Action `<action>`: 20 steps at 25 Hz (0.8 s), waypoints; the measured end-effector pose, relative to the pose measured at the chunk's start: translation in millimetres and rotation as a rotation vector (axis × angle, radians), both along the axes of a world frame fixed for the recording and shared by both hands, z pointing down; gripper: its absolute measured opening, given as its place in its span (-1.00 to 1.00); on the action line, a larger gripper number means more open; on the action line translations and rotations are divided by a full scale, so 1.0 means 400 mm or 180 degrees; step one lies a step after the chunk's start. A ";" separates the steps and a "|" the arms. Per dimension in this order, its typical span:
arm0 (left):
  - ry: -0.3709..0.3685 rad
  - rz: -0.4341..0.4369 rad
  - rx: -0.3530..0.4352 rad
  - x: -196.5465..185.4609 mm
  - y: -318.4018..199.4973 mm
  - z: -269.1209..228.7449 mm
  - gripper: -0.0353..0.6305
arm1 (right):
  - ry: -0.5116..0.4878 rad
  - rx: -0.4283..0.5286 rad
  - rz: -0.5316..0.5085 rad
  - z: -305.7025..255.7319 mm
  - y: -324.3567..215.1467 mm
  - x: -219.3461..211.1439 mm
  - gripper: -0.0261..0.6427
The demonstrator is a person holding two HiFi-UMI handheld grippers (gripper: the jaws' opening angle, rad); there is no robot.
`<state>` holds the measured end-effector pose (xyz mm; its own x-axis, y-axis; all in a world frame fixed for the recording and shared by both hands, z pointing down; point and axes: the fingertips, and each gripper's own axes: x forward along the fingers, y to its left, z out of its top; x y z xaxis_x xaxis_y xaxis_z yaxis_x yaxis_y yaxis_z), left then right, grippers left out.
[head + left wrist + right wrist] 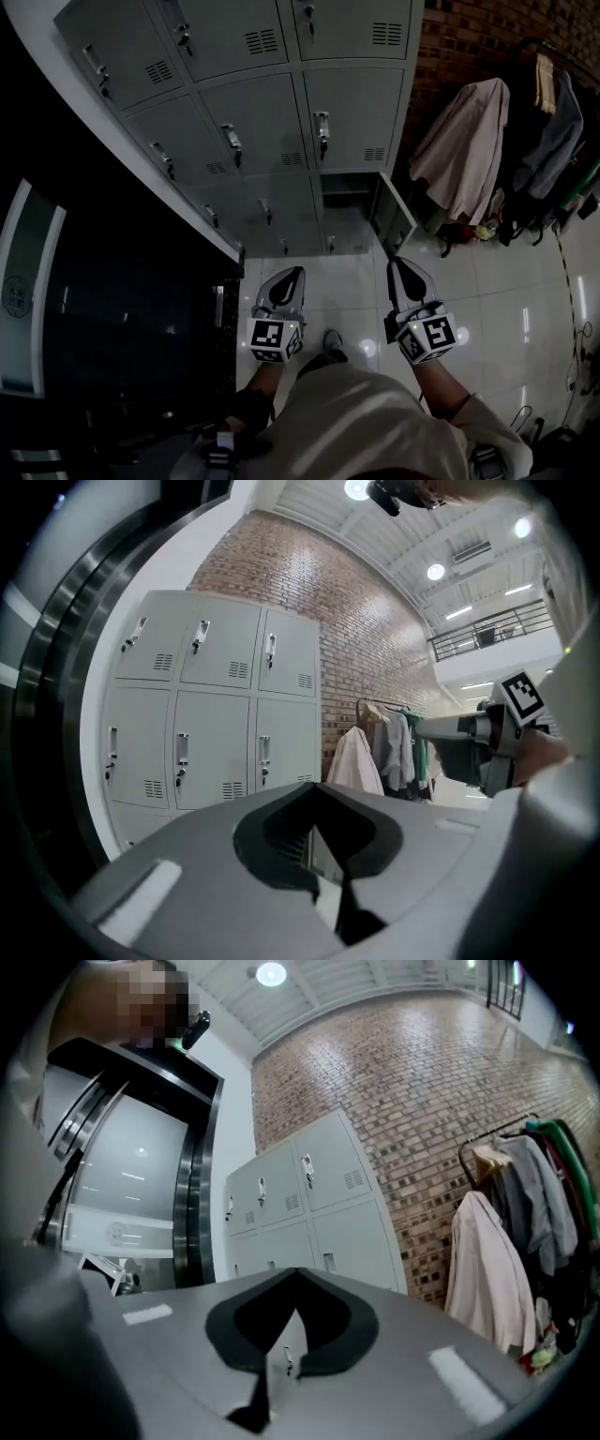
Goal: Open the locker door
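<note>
A bank of grey lockers (262, 112) fills the top of the head view; most doors are closed, each with a small handle. The bottom-right locker's door (392, 217) hangs open beside its dark compartment (345, 192). My left gripper (298, 272) and right gripper (396, 262) hover side by side over the white floor, well short of the lockers, both shut and holding nothing. In the left gripper view the jaws (314, 786) meet at their tips, facing the lockers (216, 724). The right gripper's jaws (295, 1270) also meet, with the lockers (300, 1204) beyond.
A rack of hanging coats (473, 141) stands right of the lockers against a brick wall (469, 37). A dark glass panel in a white frame (112, 309) runs along the left. My shoe (333, 340) is on the tiled floor (506, 300).
</note>
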<state>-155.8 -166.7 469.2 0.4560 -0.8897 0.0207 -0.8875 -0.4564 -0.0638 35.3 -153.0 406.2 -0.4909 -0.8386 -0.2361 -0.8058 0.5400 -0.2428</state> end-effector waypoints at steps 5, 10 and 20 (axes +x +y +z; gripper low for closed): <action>-0.0057 0.0106 0.0259 0.137 0.191 -0.107 -0.69 | 0.0380 0.0114 0.0080 -0.072 0.230 0.126 -0.92; 0.0056 0.0230 0.0074 0.239 0.393 -0.081 -0.69 | 0.0148 0.0055 0.0020 -0.044 0.411 0.197 -0.92; -0.0003 -0.0051 0.0054 0.211 0.642 -0.111 -0.69 | 0.0242 0.0110 0.0102 -0.086 0.631 0.226 -0.92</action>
